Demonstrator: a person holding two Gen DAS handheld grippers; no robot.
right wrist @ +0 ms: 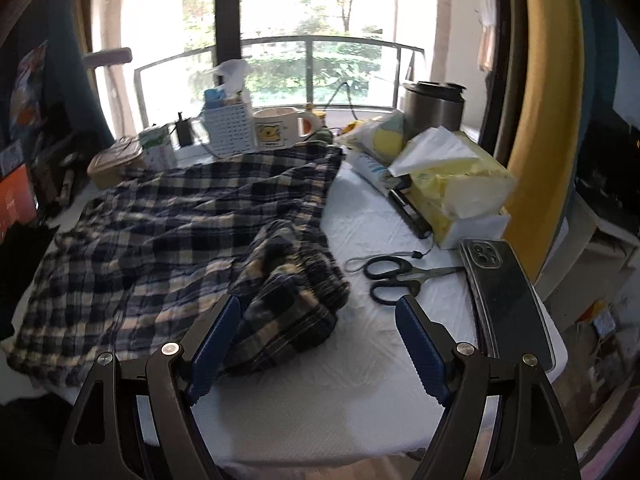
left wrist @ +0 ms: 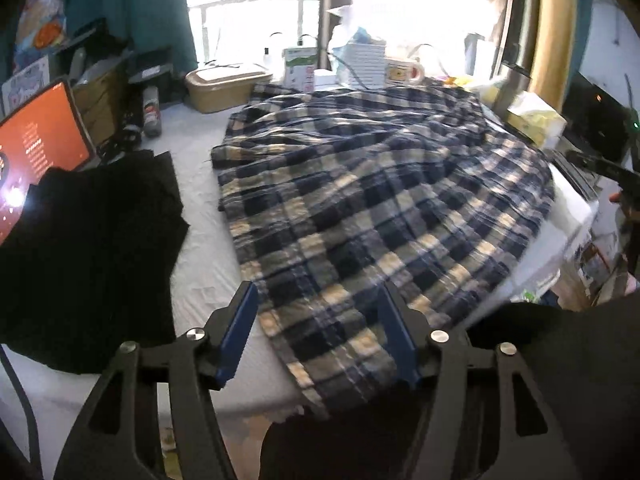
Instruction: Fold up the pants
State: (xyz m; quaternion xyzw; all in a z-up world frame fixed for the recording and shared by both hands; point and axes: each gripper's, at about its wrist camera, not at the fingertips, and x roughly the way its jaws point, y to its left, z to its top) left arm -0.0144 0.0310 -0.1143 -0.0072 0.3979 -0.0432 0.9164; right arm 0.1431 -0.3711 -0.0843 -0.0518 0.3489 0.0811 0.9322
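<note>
Across centre of both views, blue-cream plaid cotton pants [left wrist: 360,208] are lying rumpled on white desk [right wrist: 360,380]. Left gripper [left wrist: 316,336] and right gripper [right wrist: 316,340] jaws are hanging wide, empty. Risk: bunched waistband [right wrist: 296,300] w/ black-handled scissors [right wrist: 396,276] nearby is snagging, skewing the fold.

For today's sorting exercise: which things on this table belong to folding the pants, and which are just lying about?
Belongs to the job:
plaid pants
left gripper, open
right gripper, open

Just lying about:
scissors
phone
tissue box
mug
black cloth
</note>
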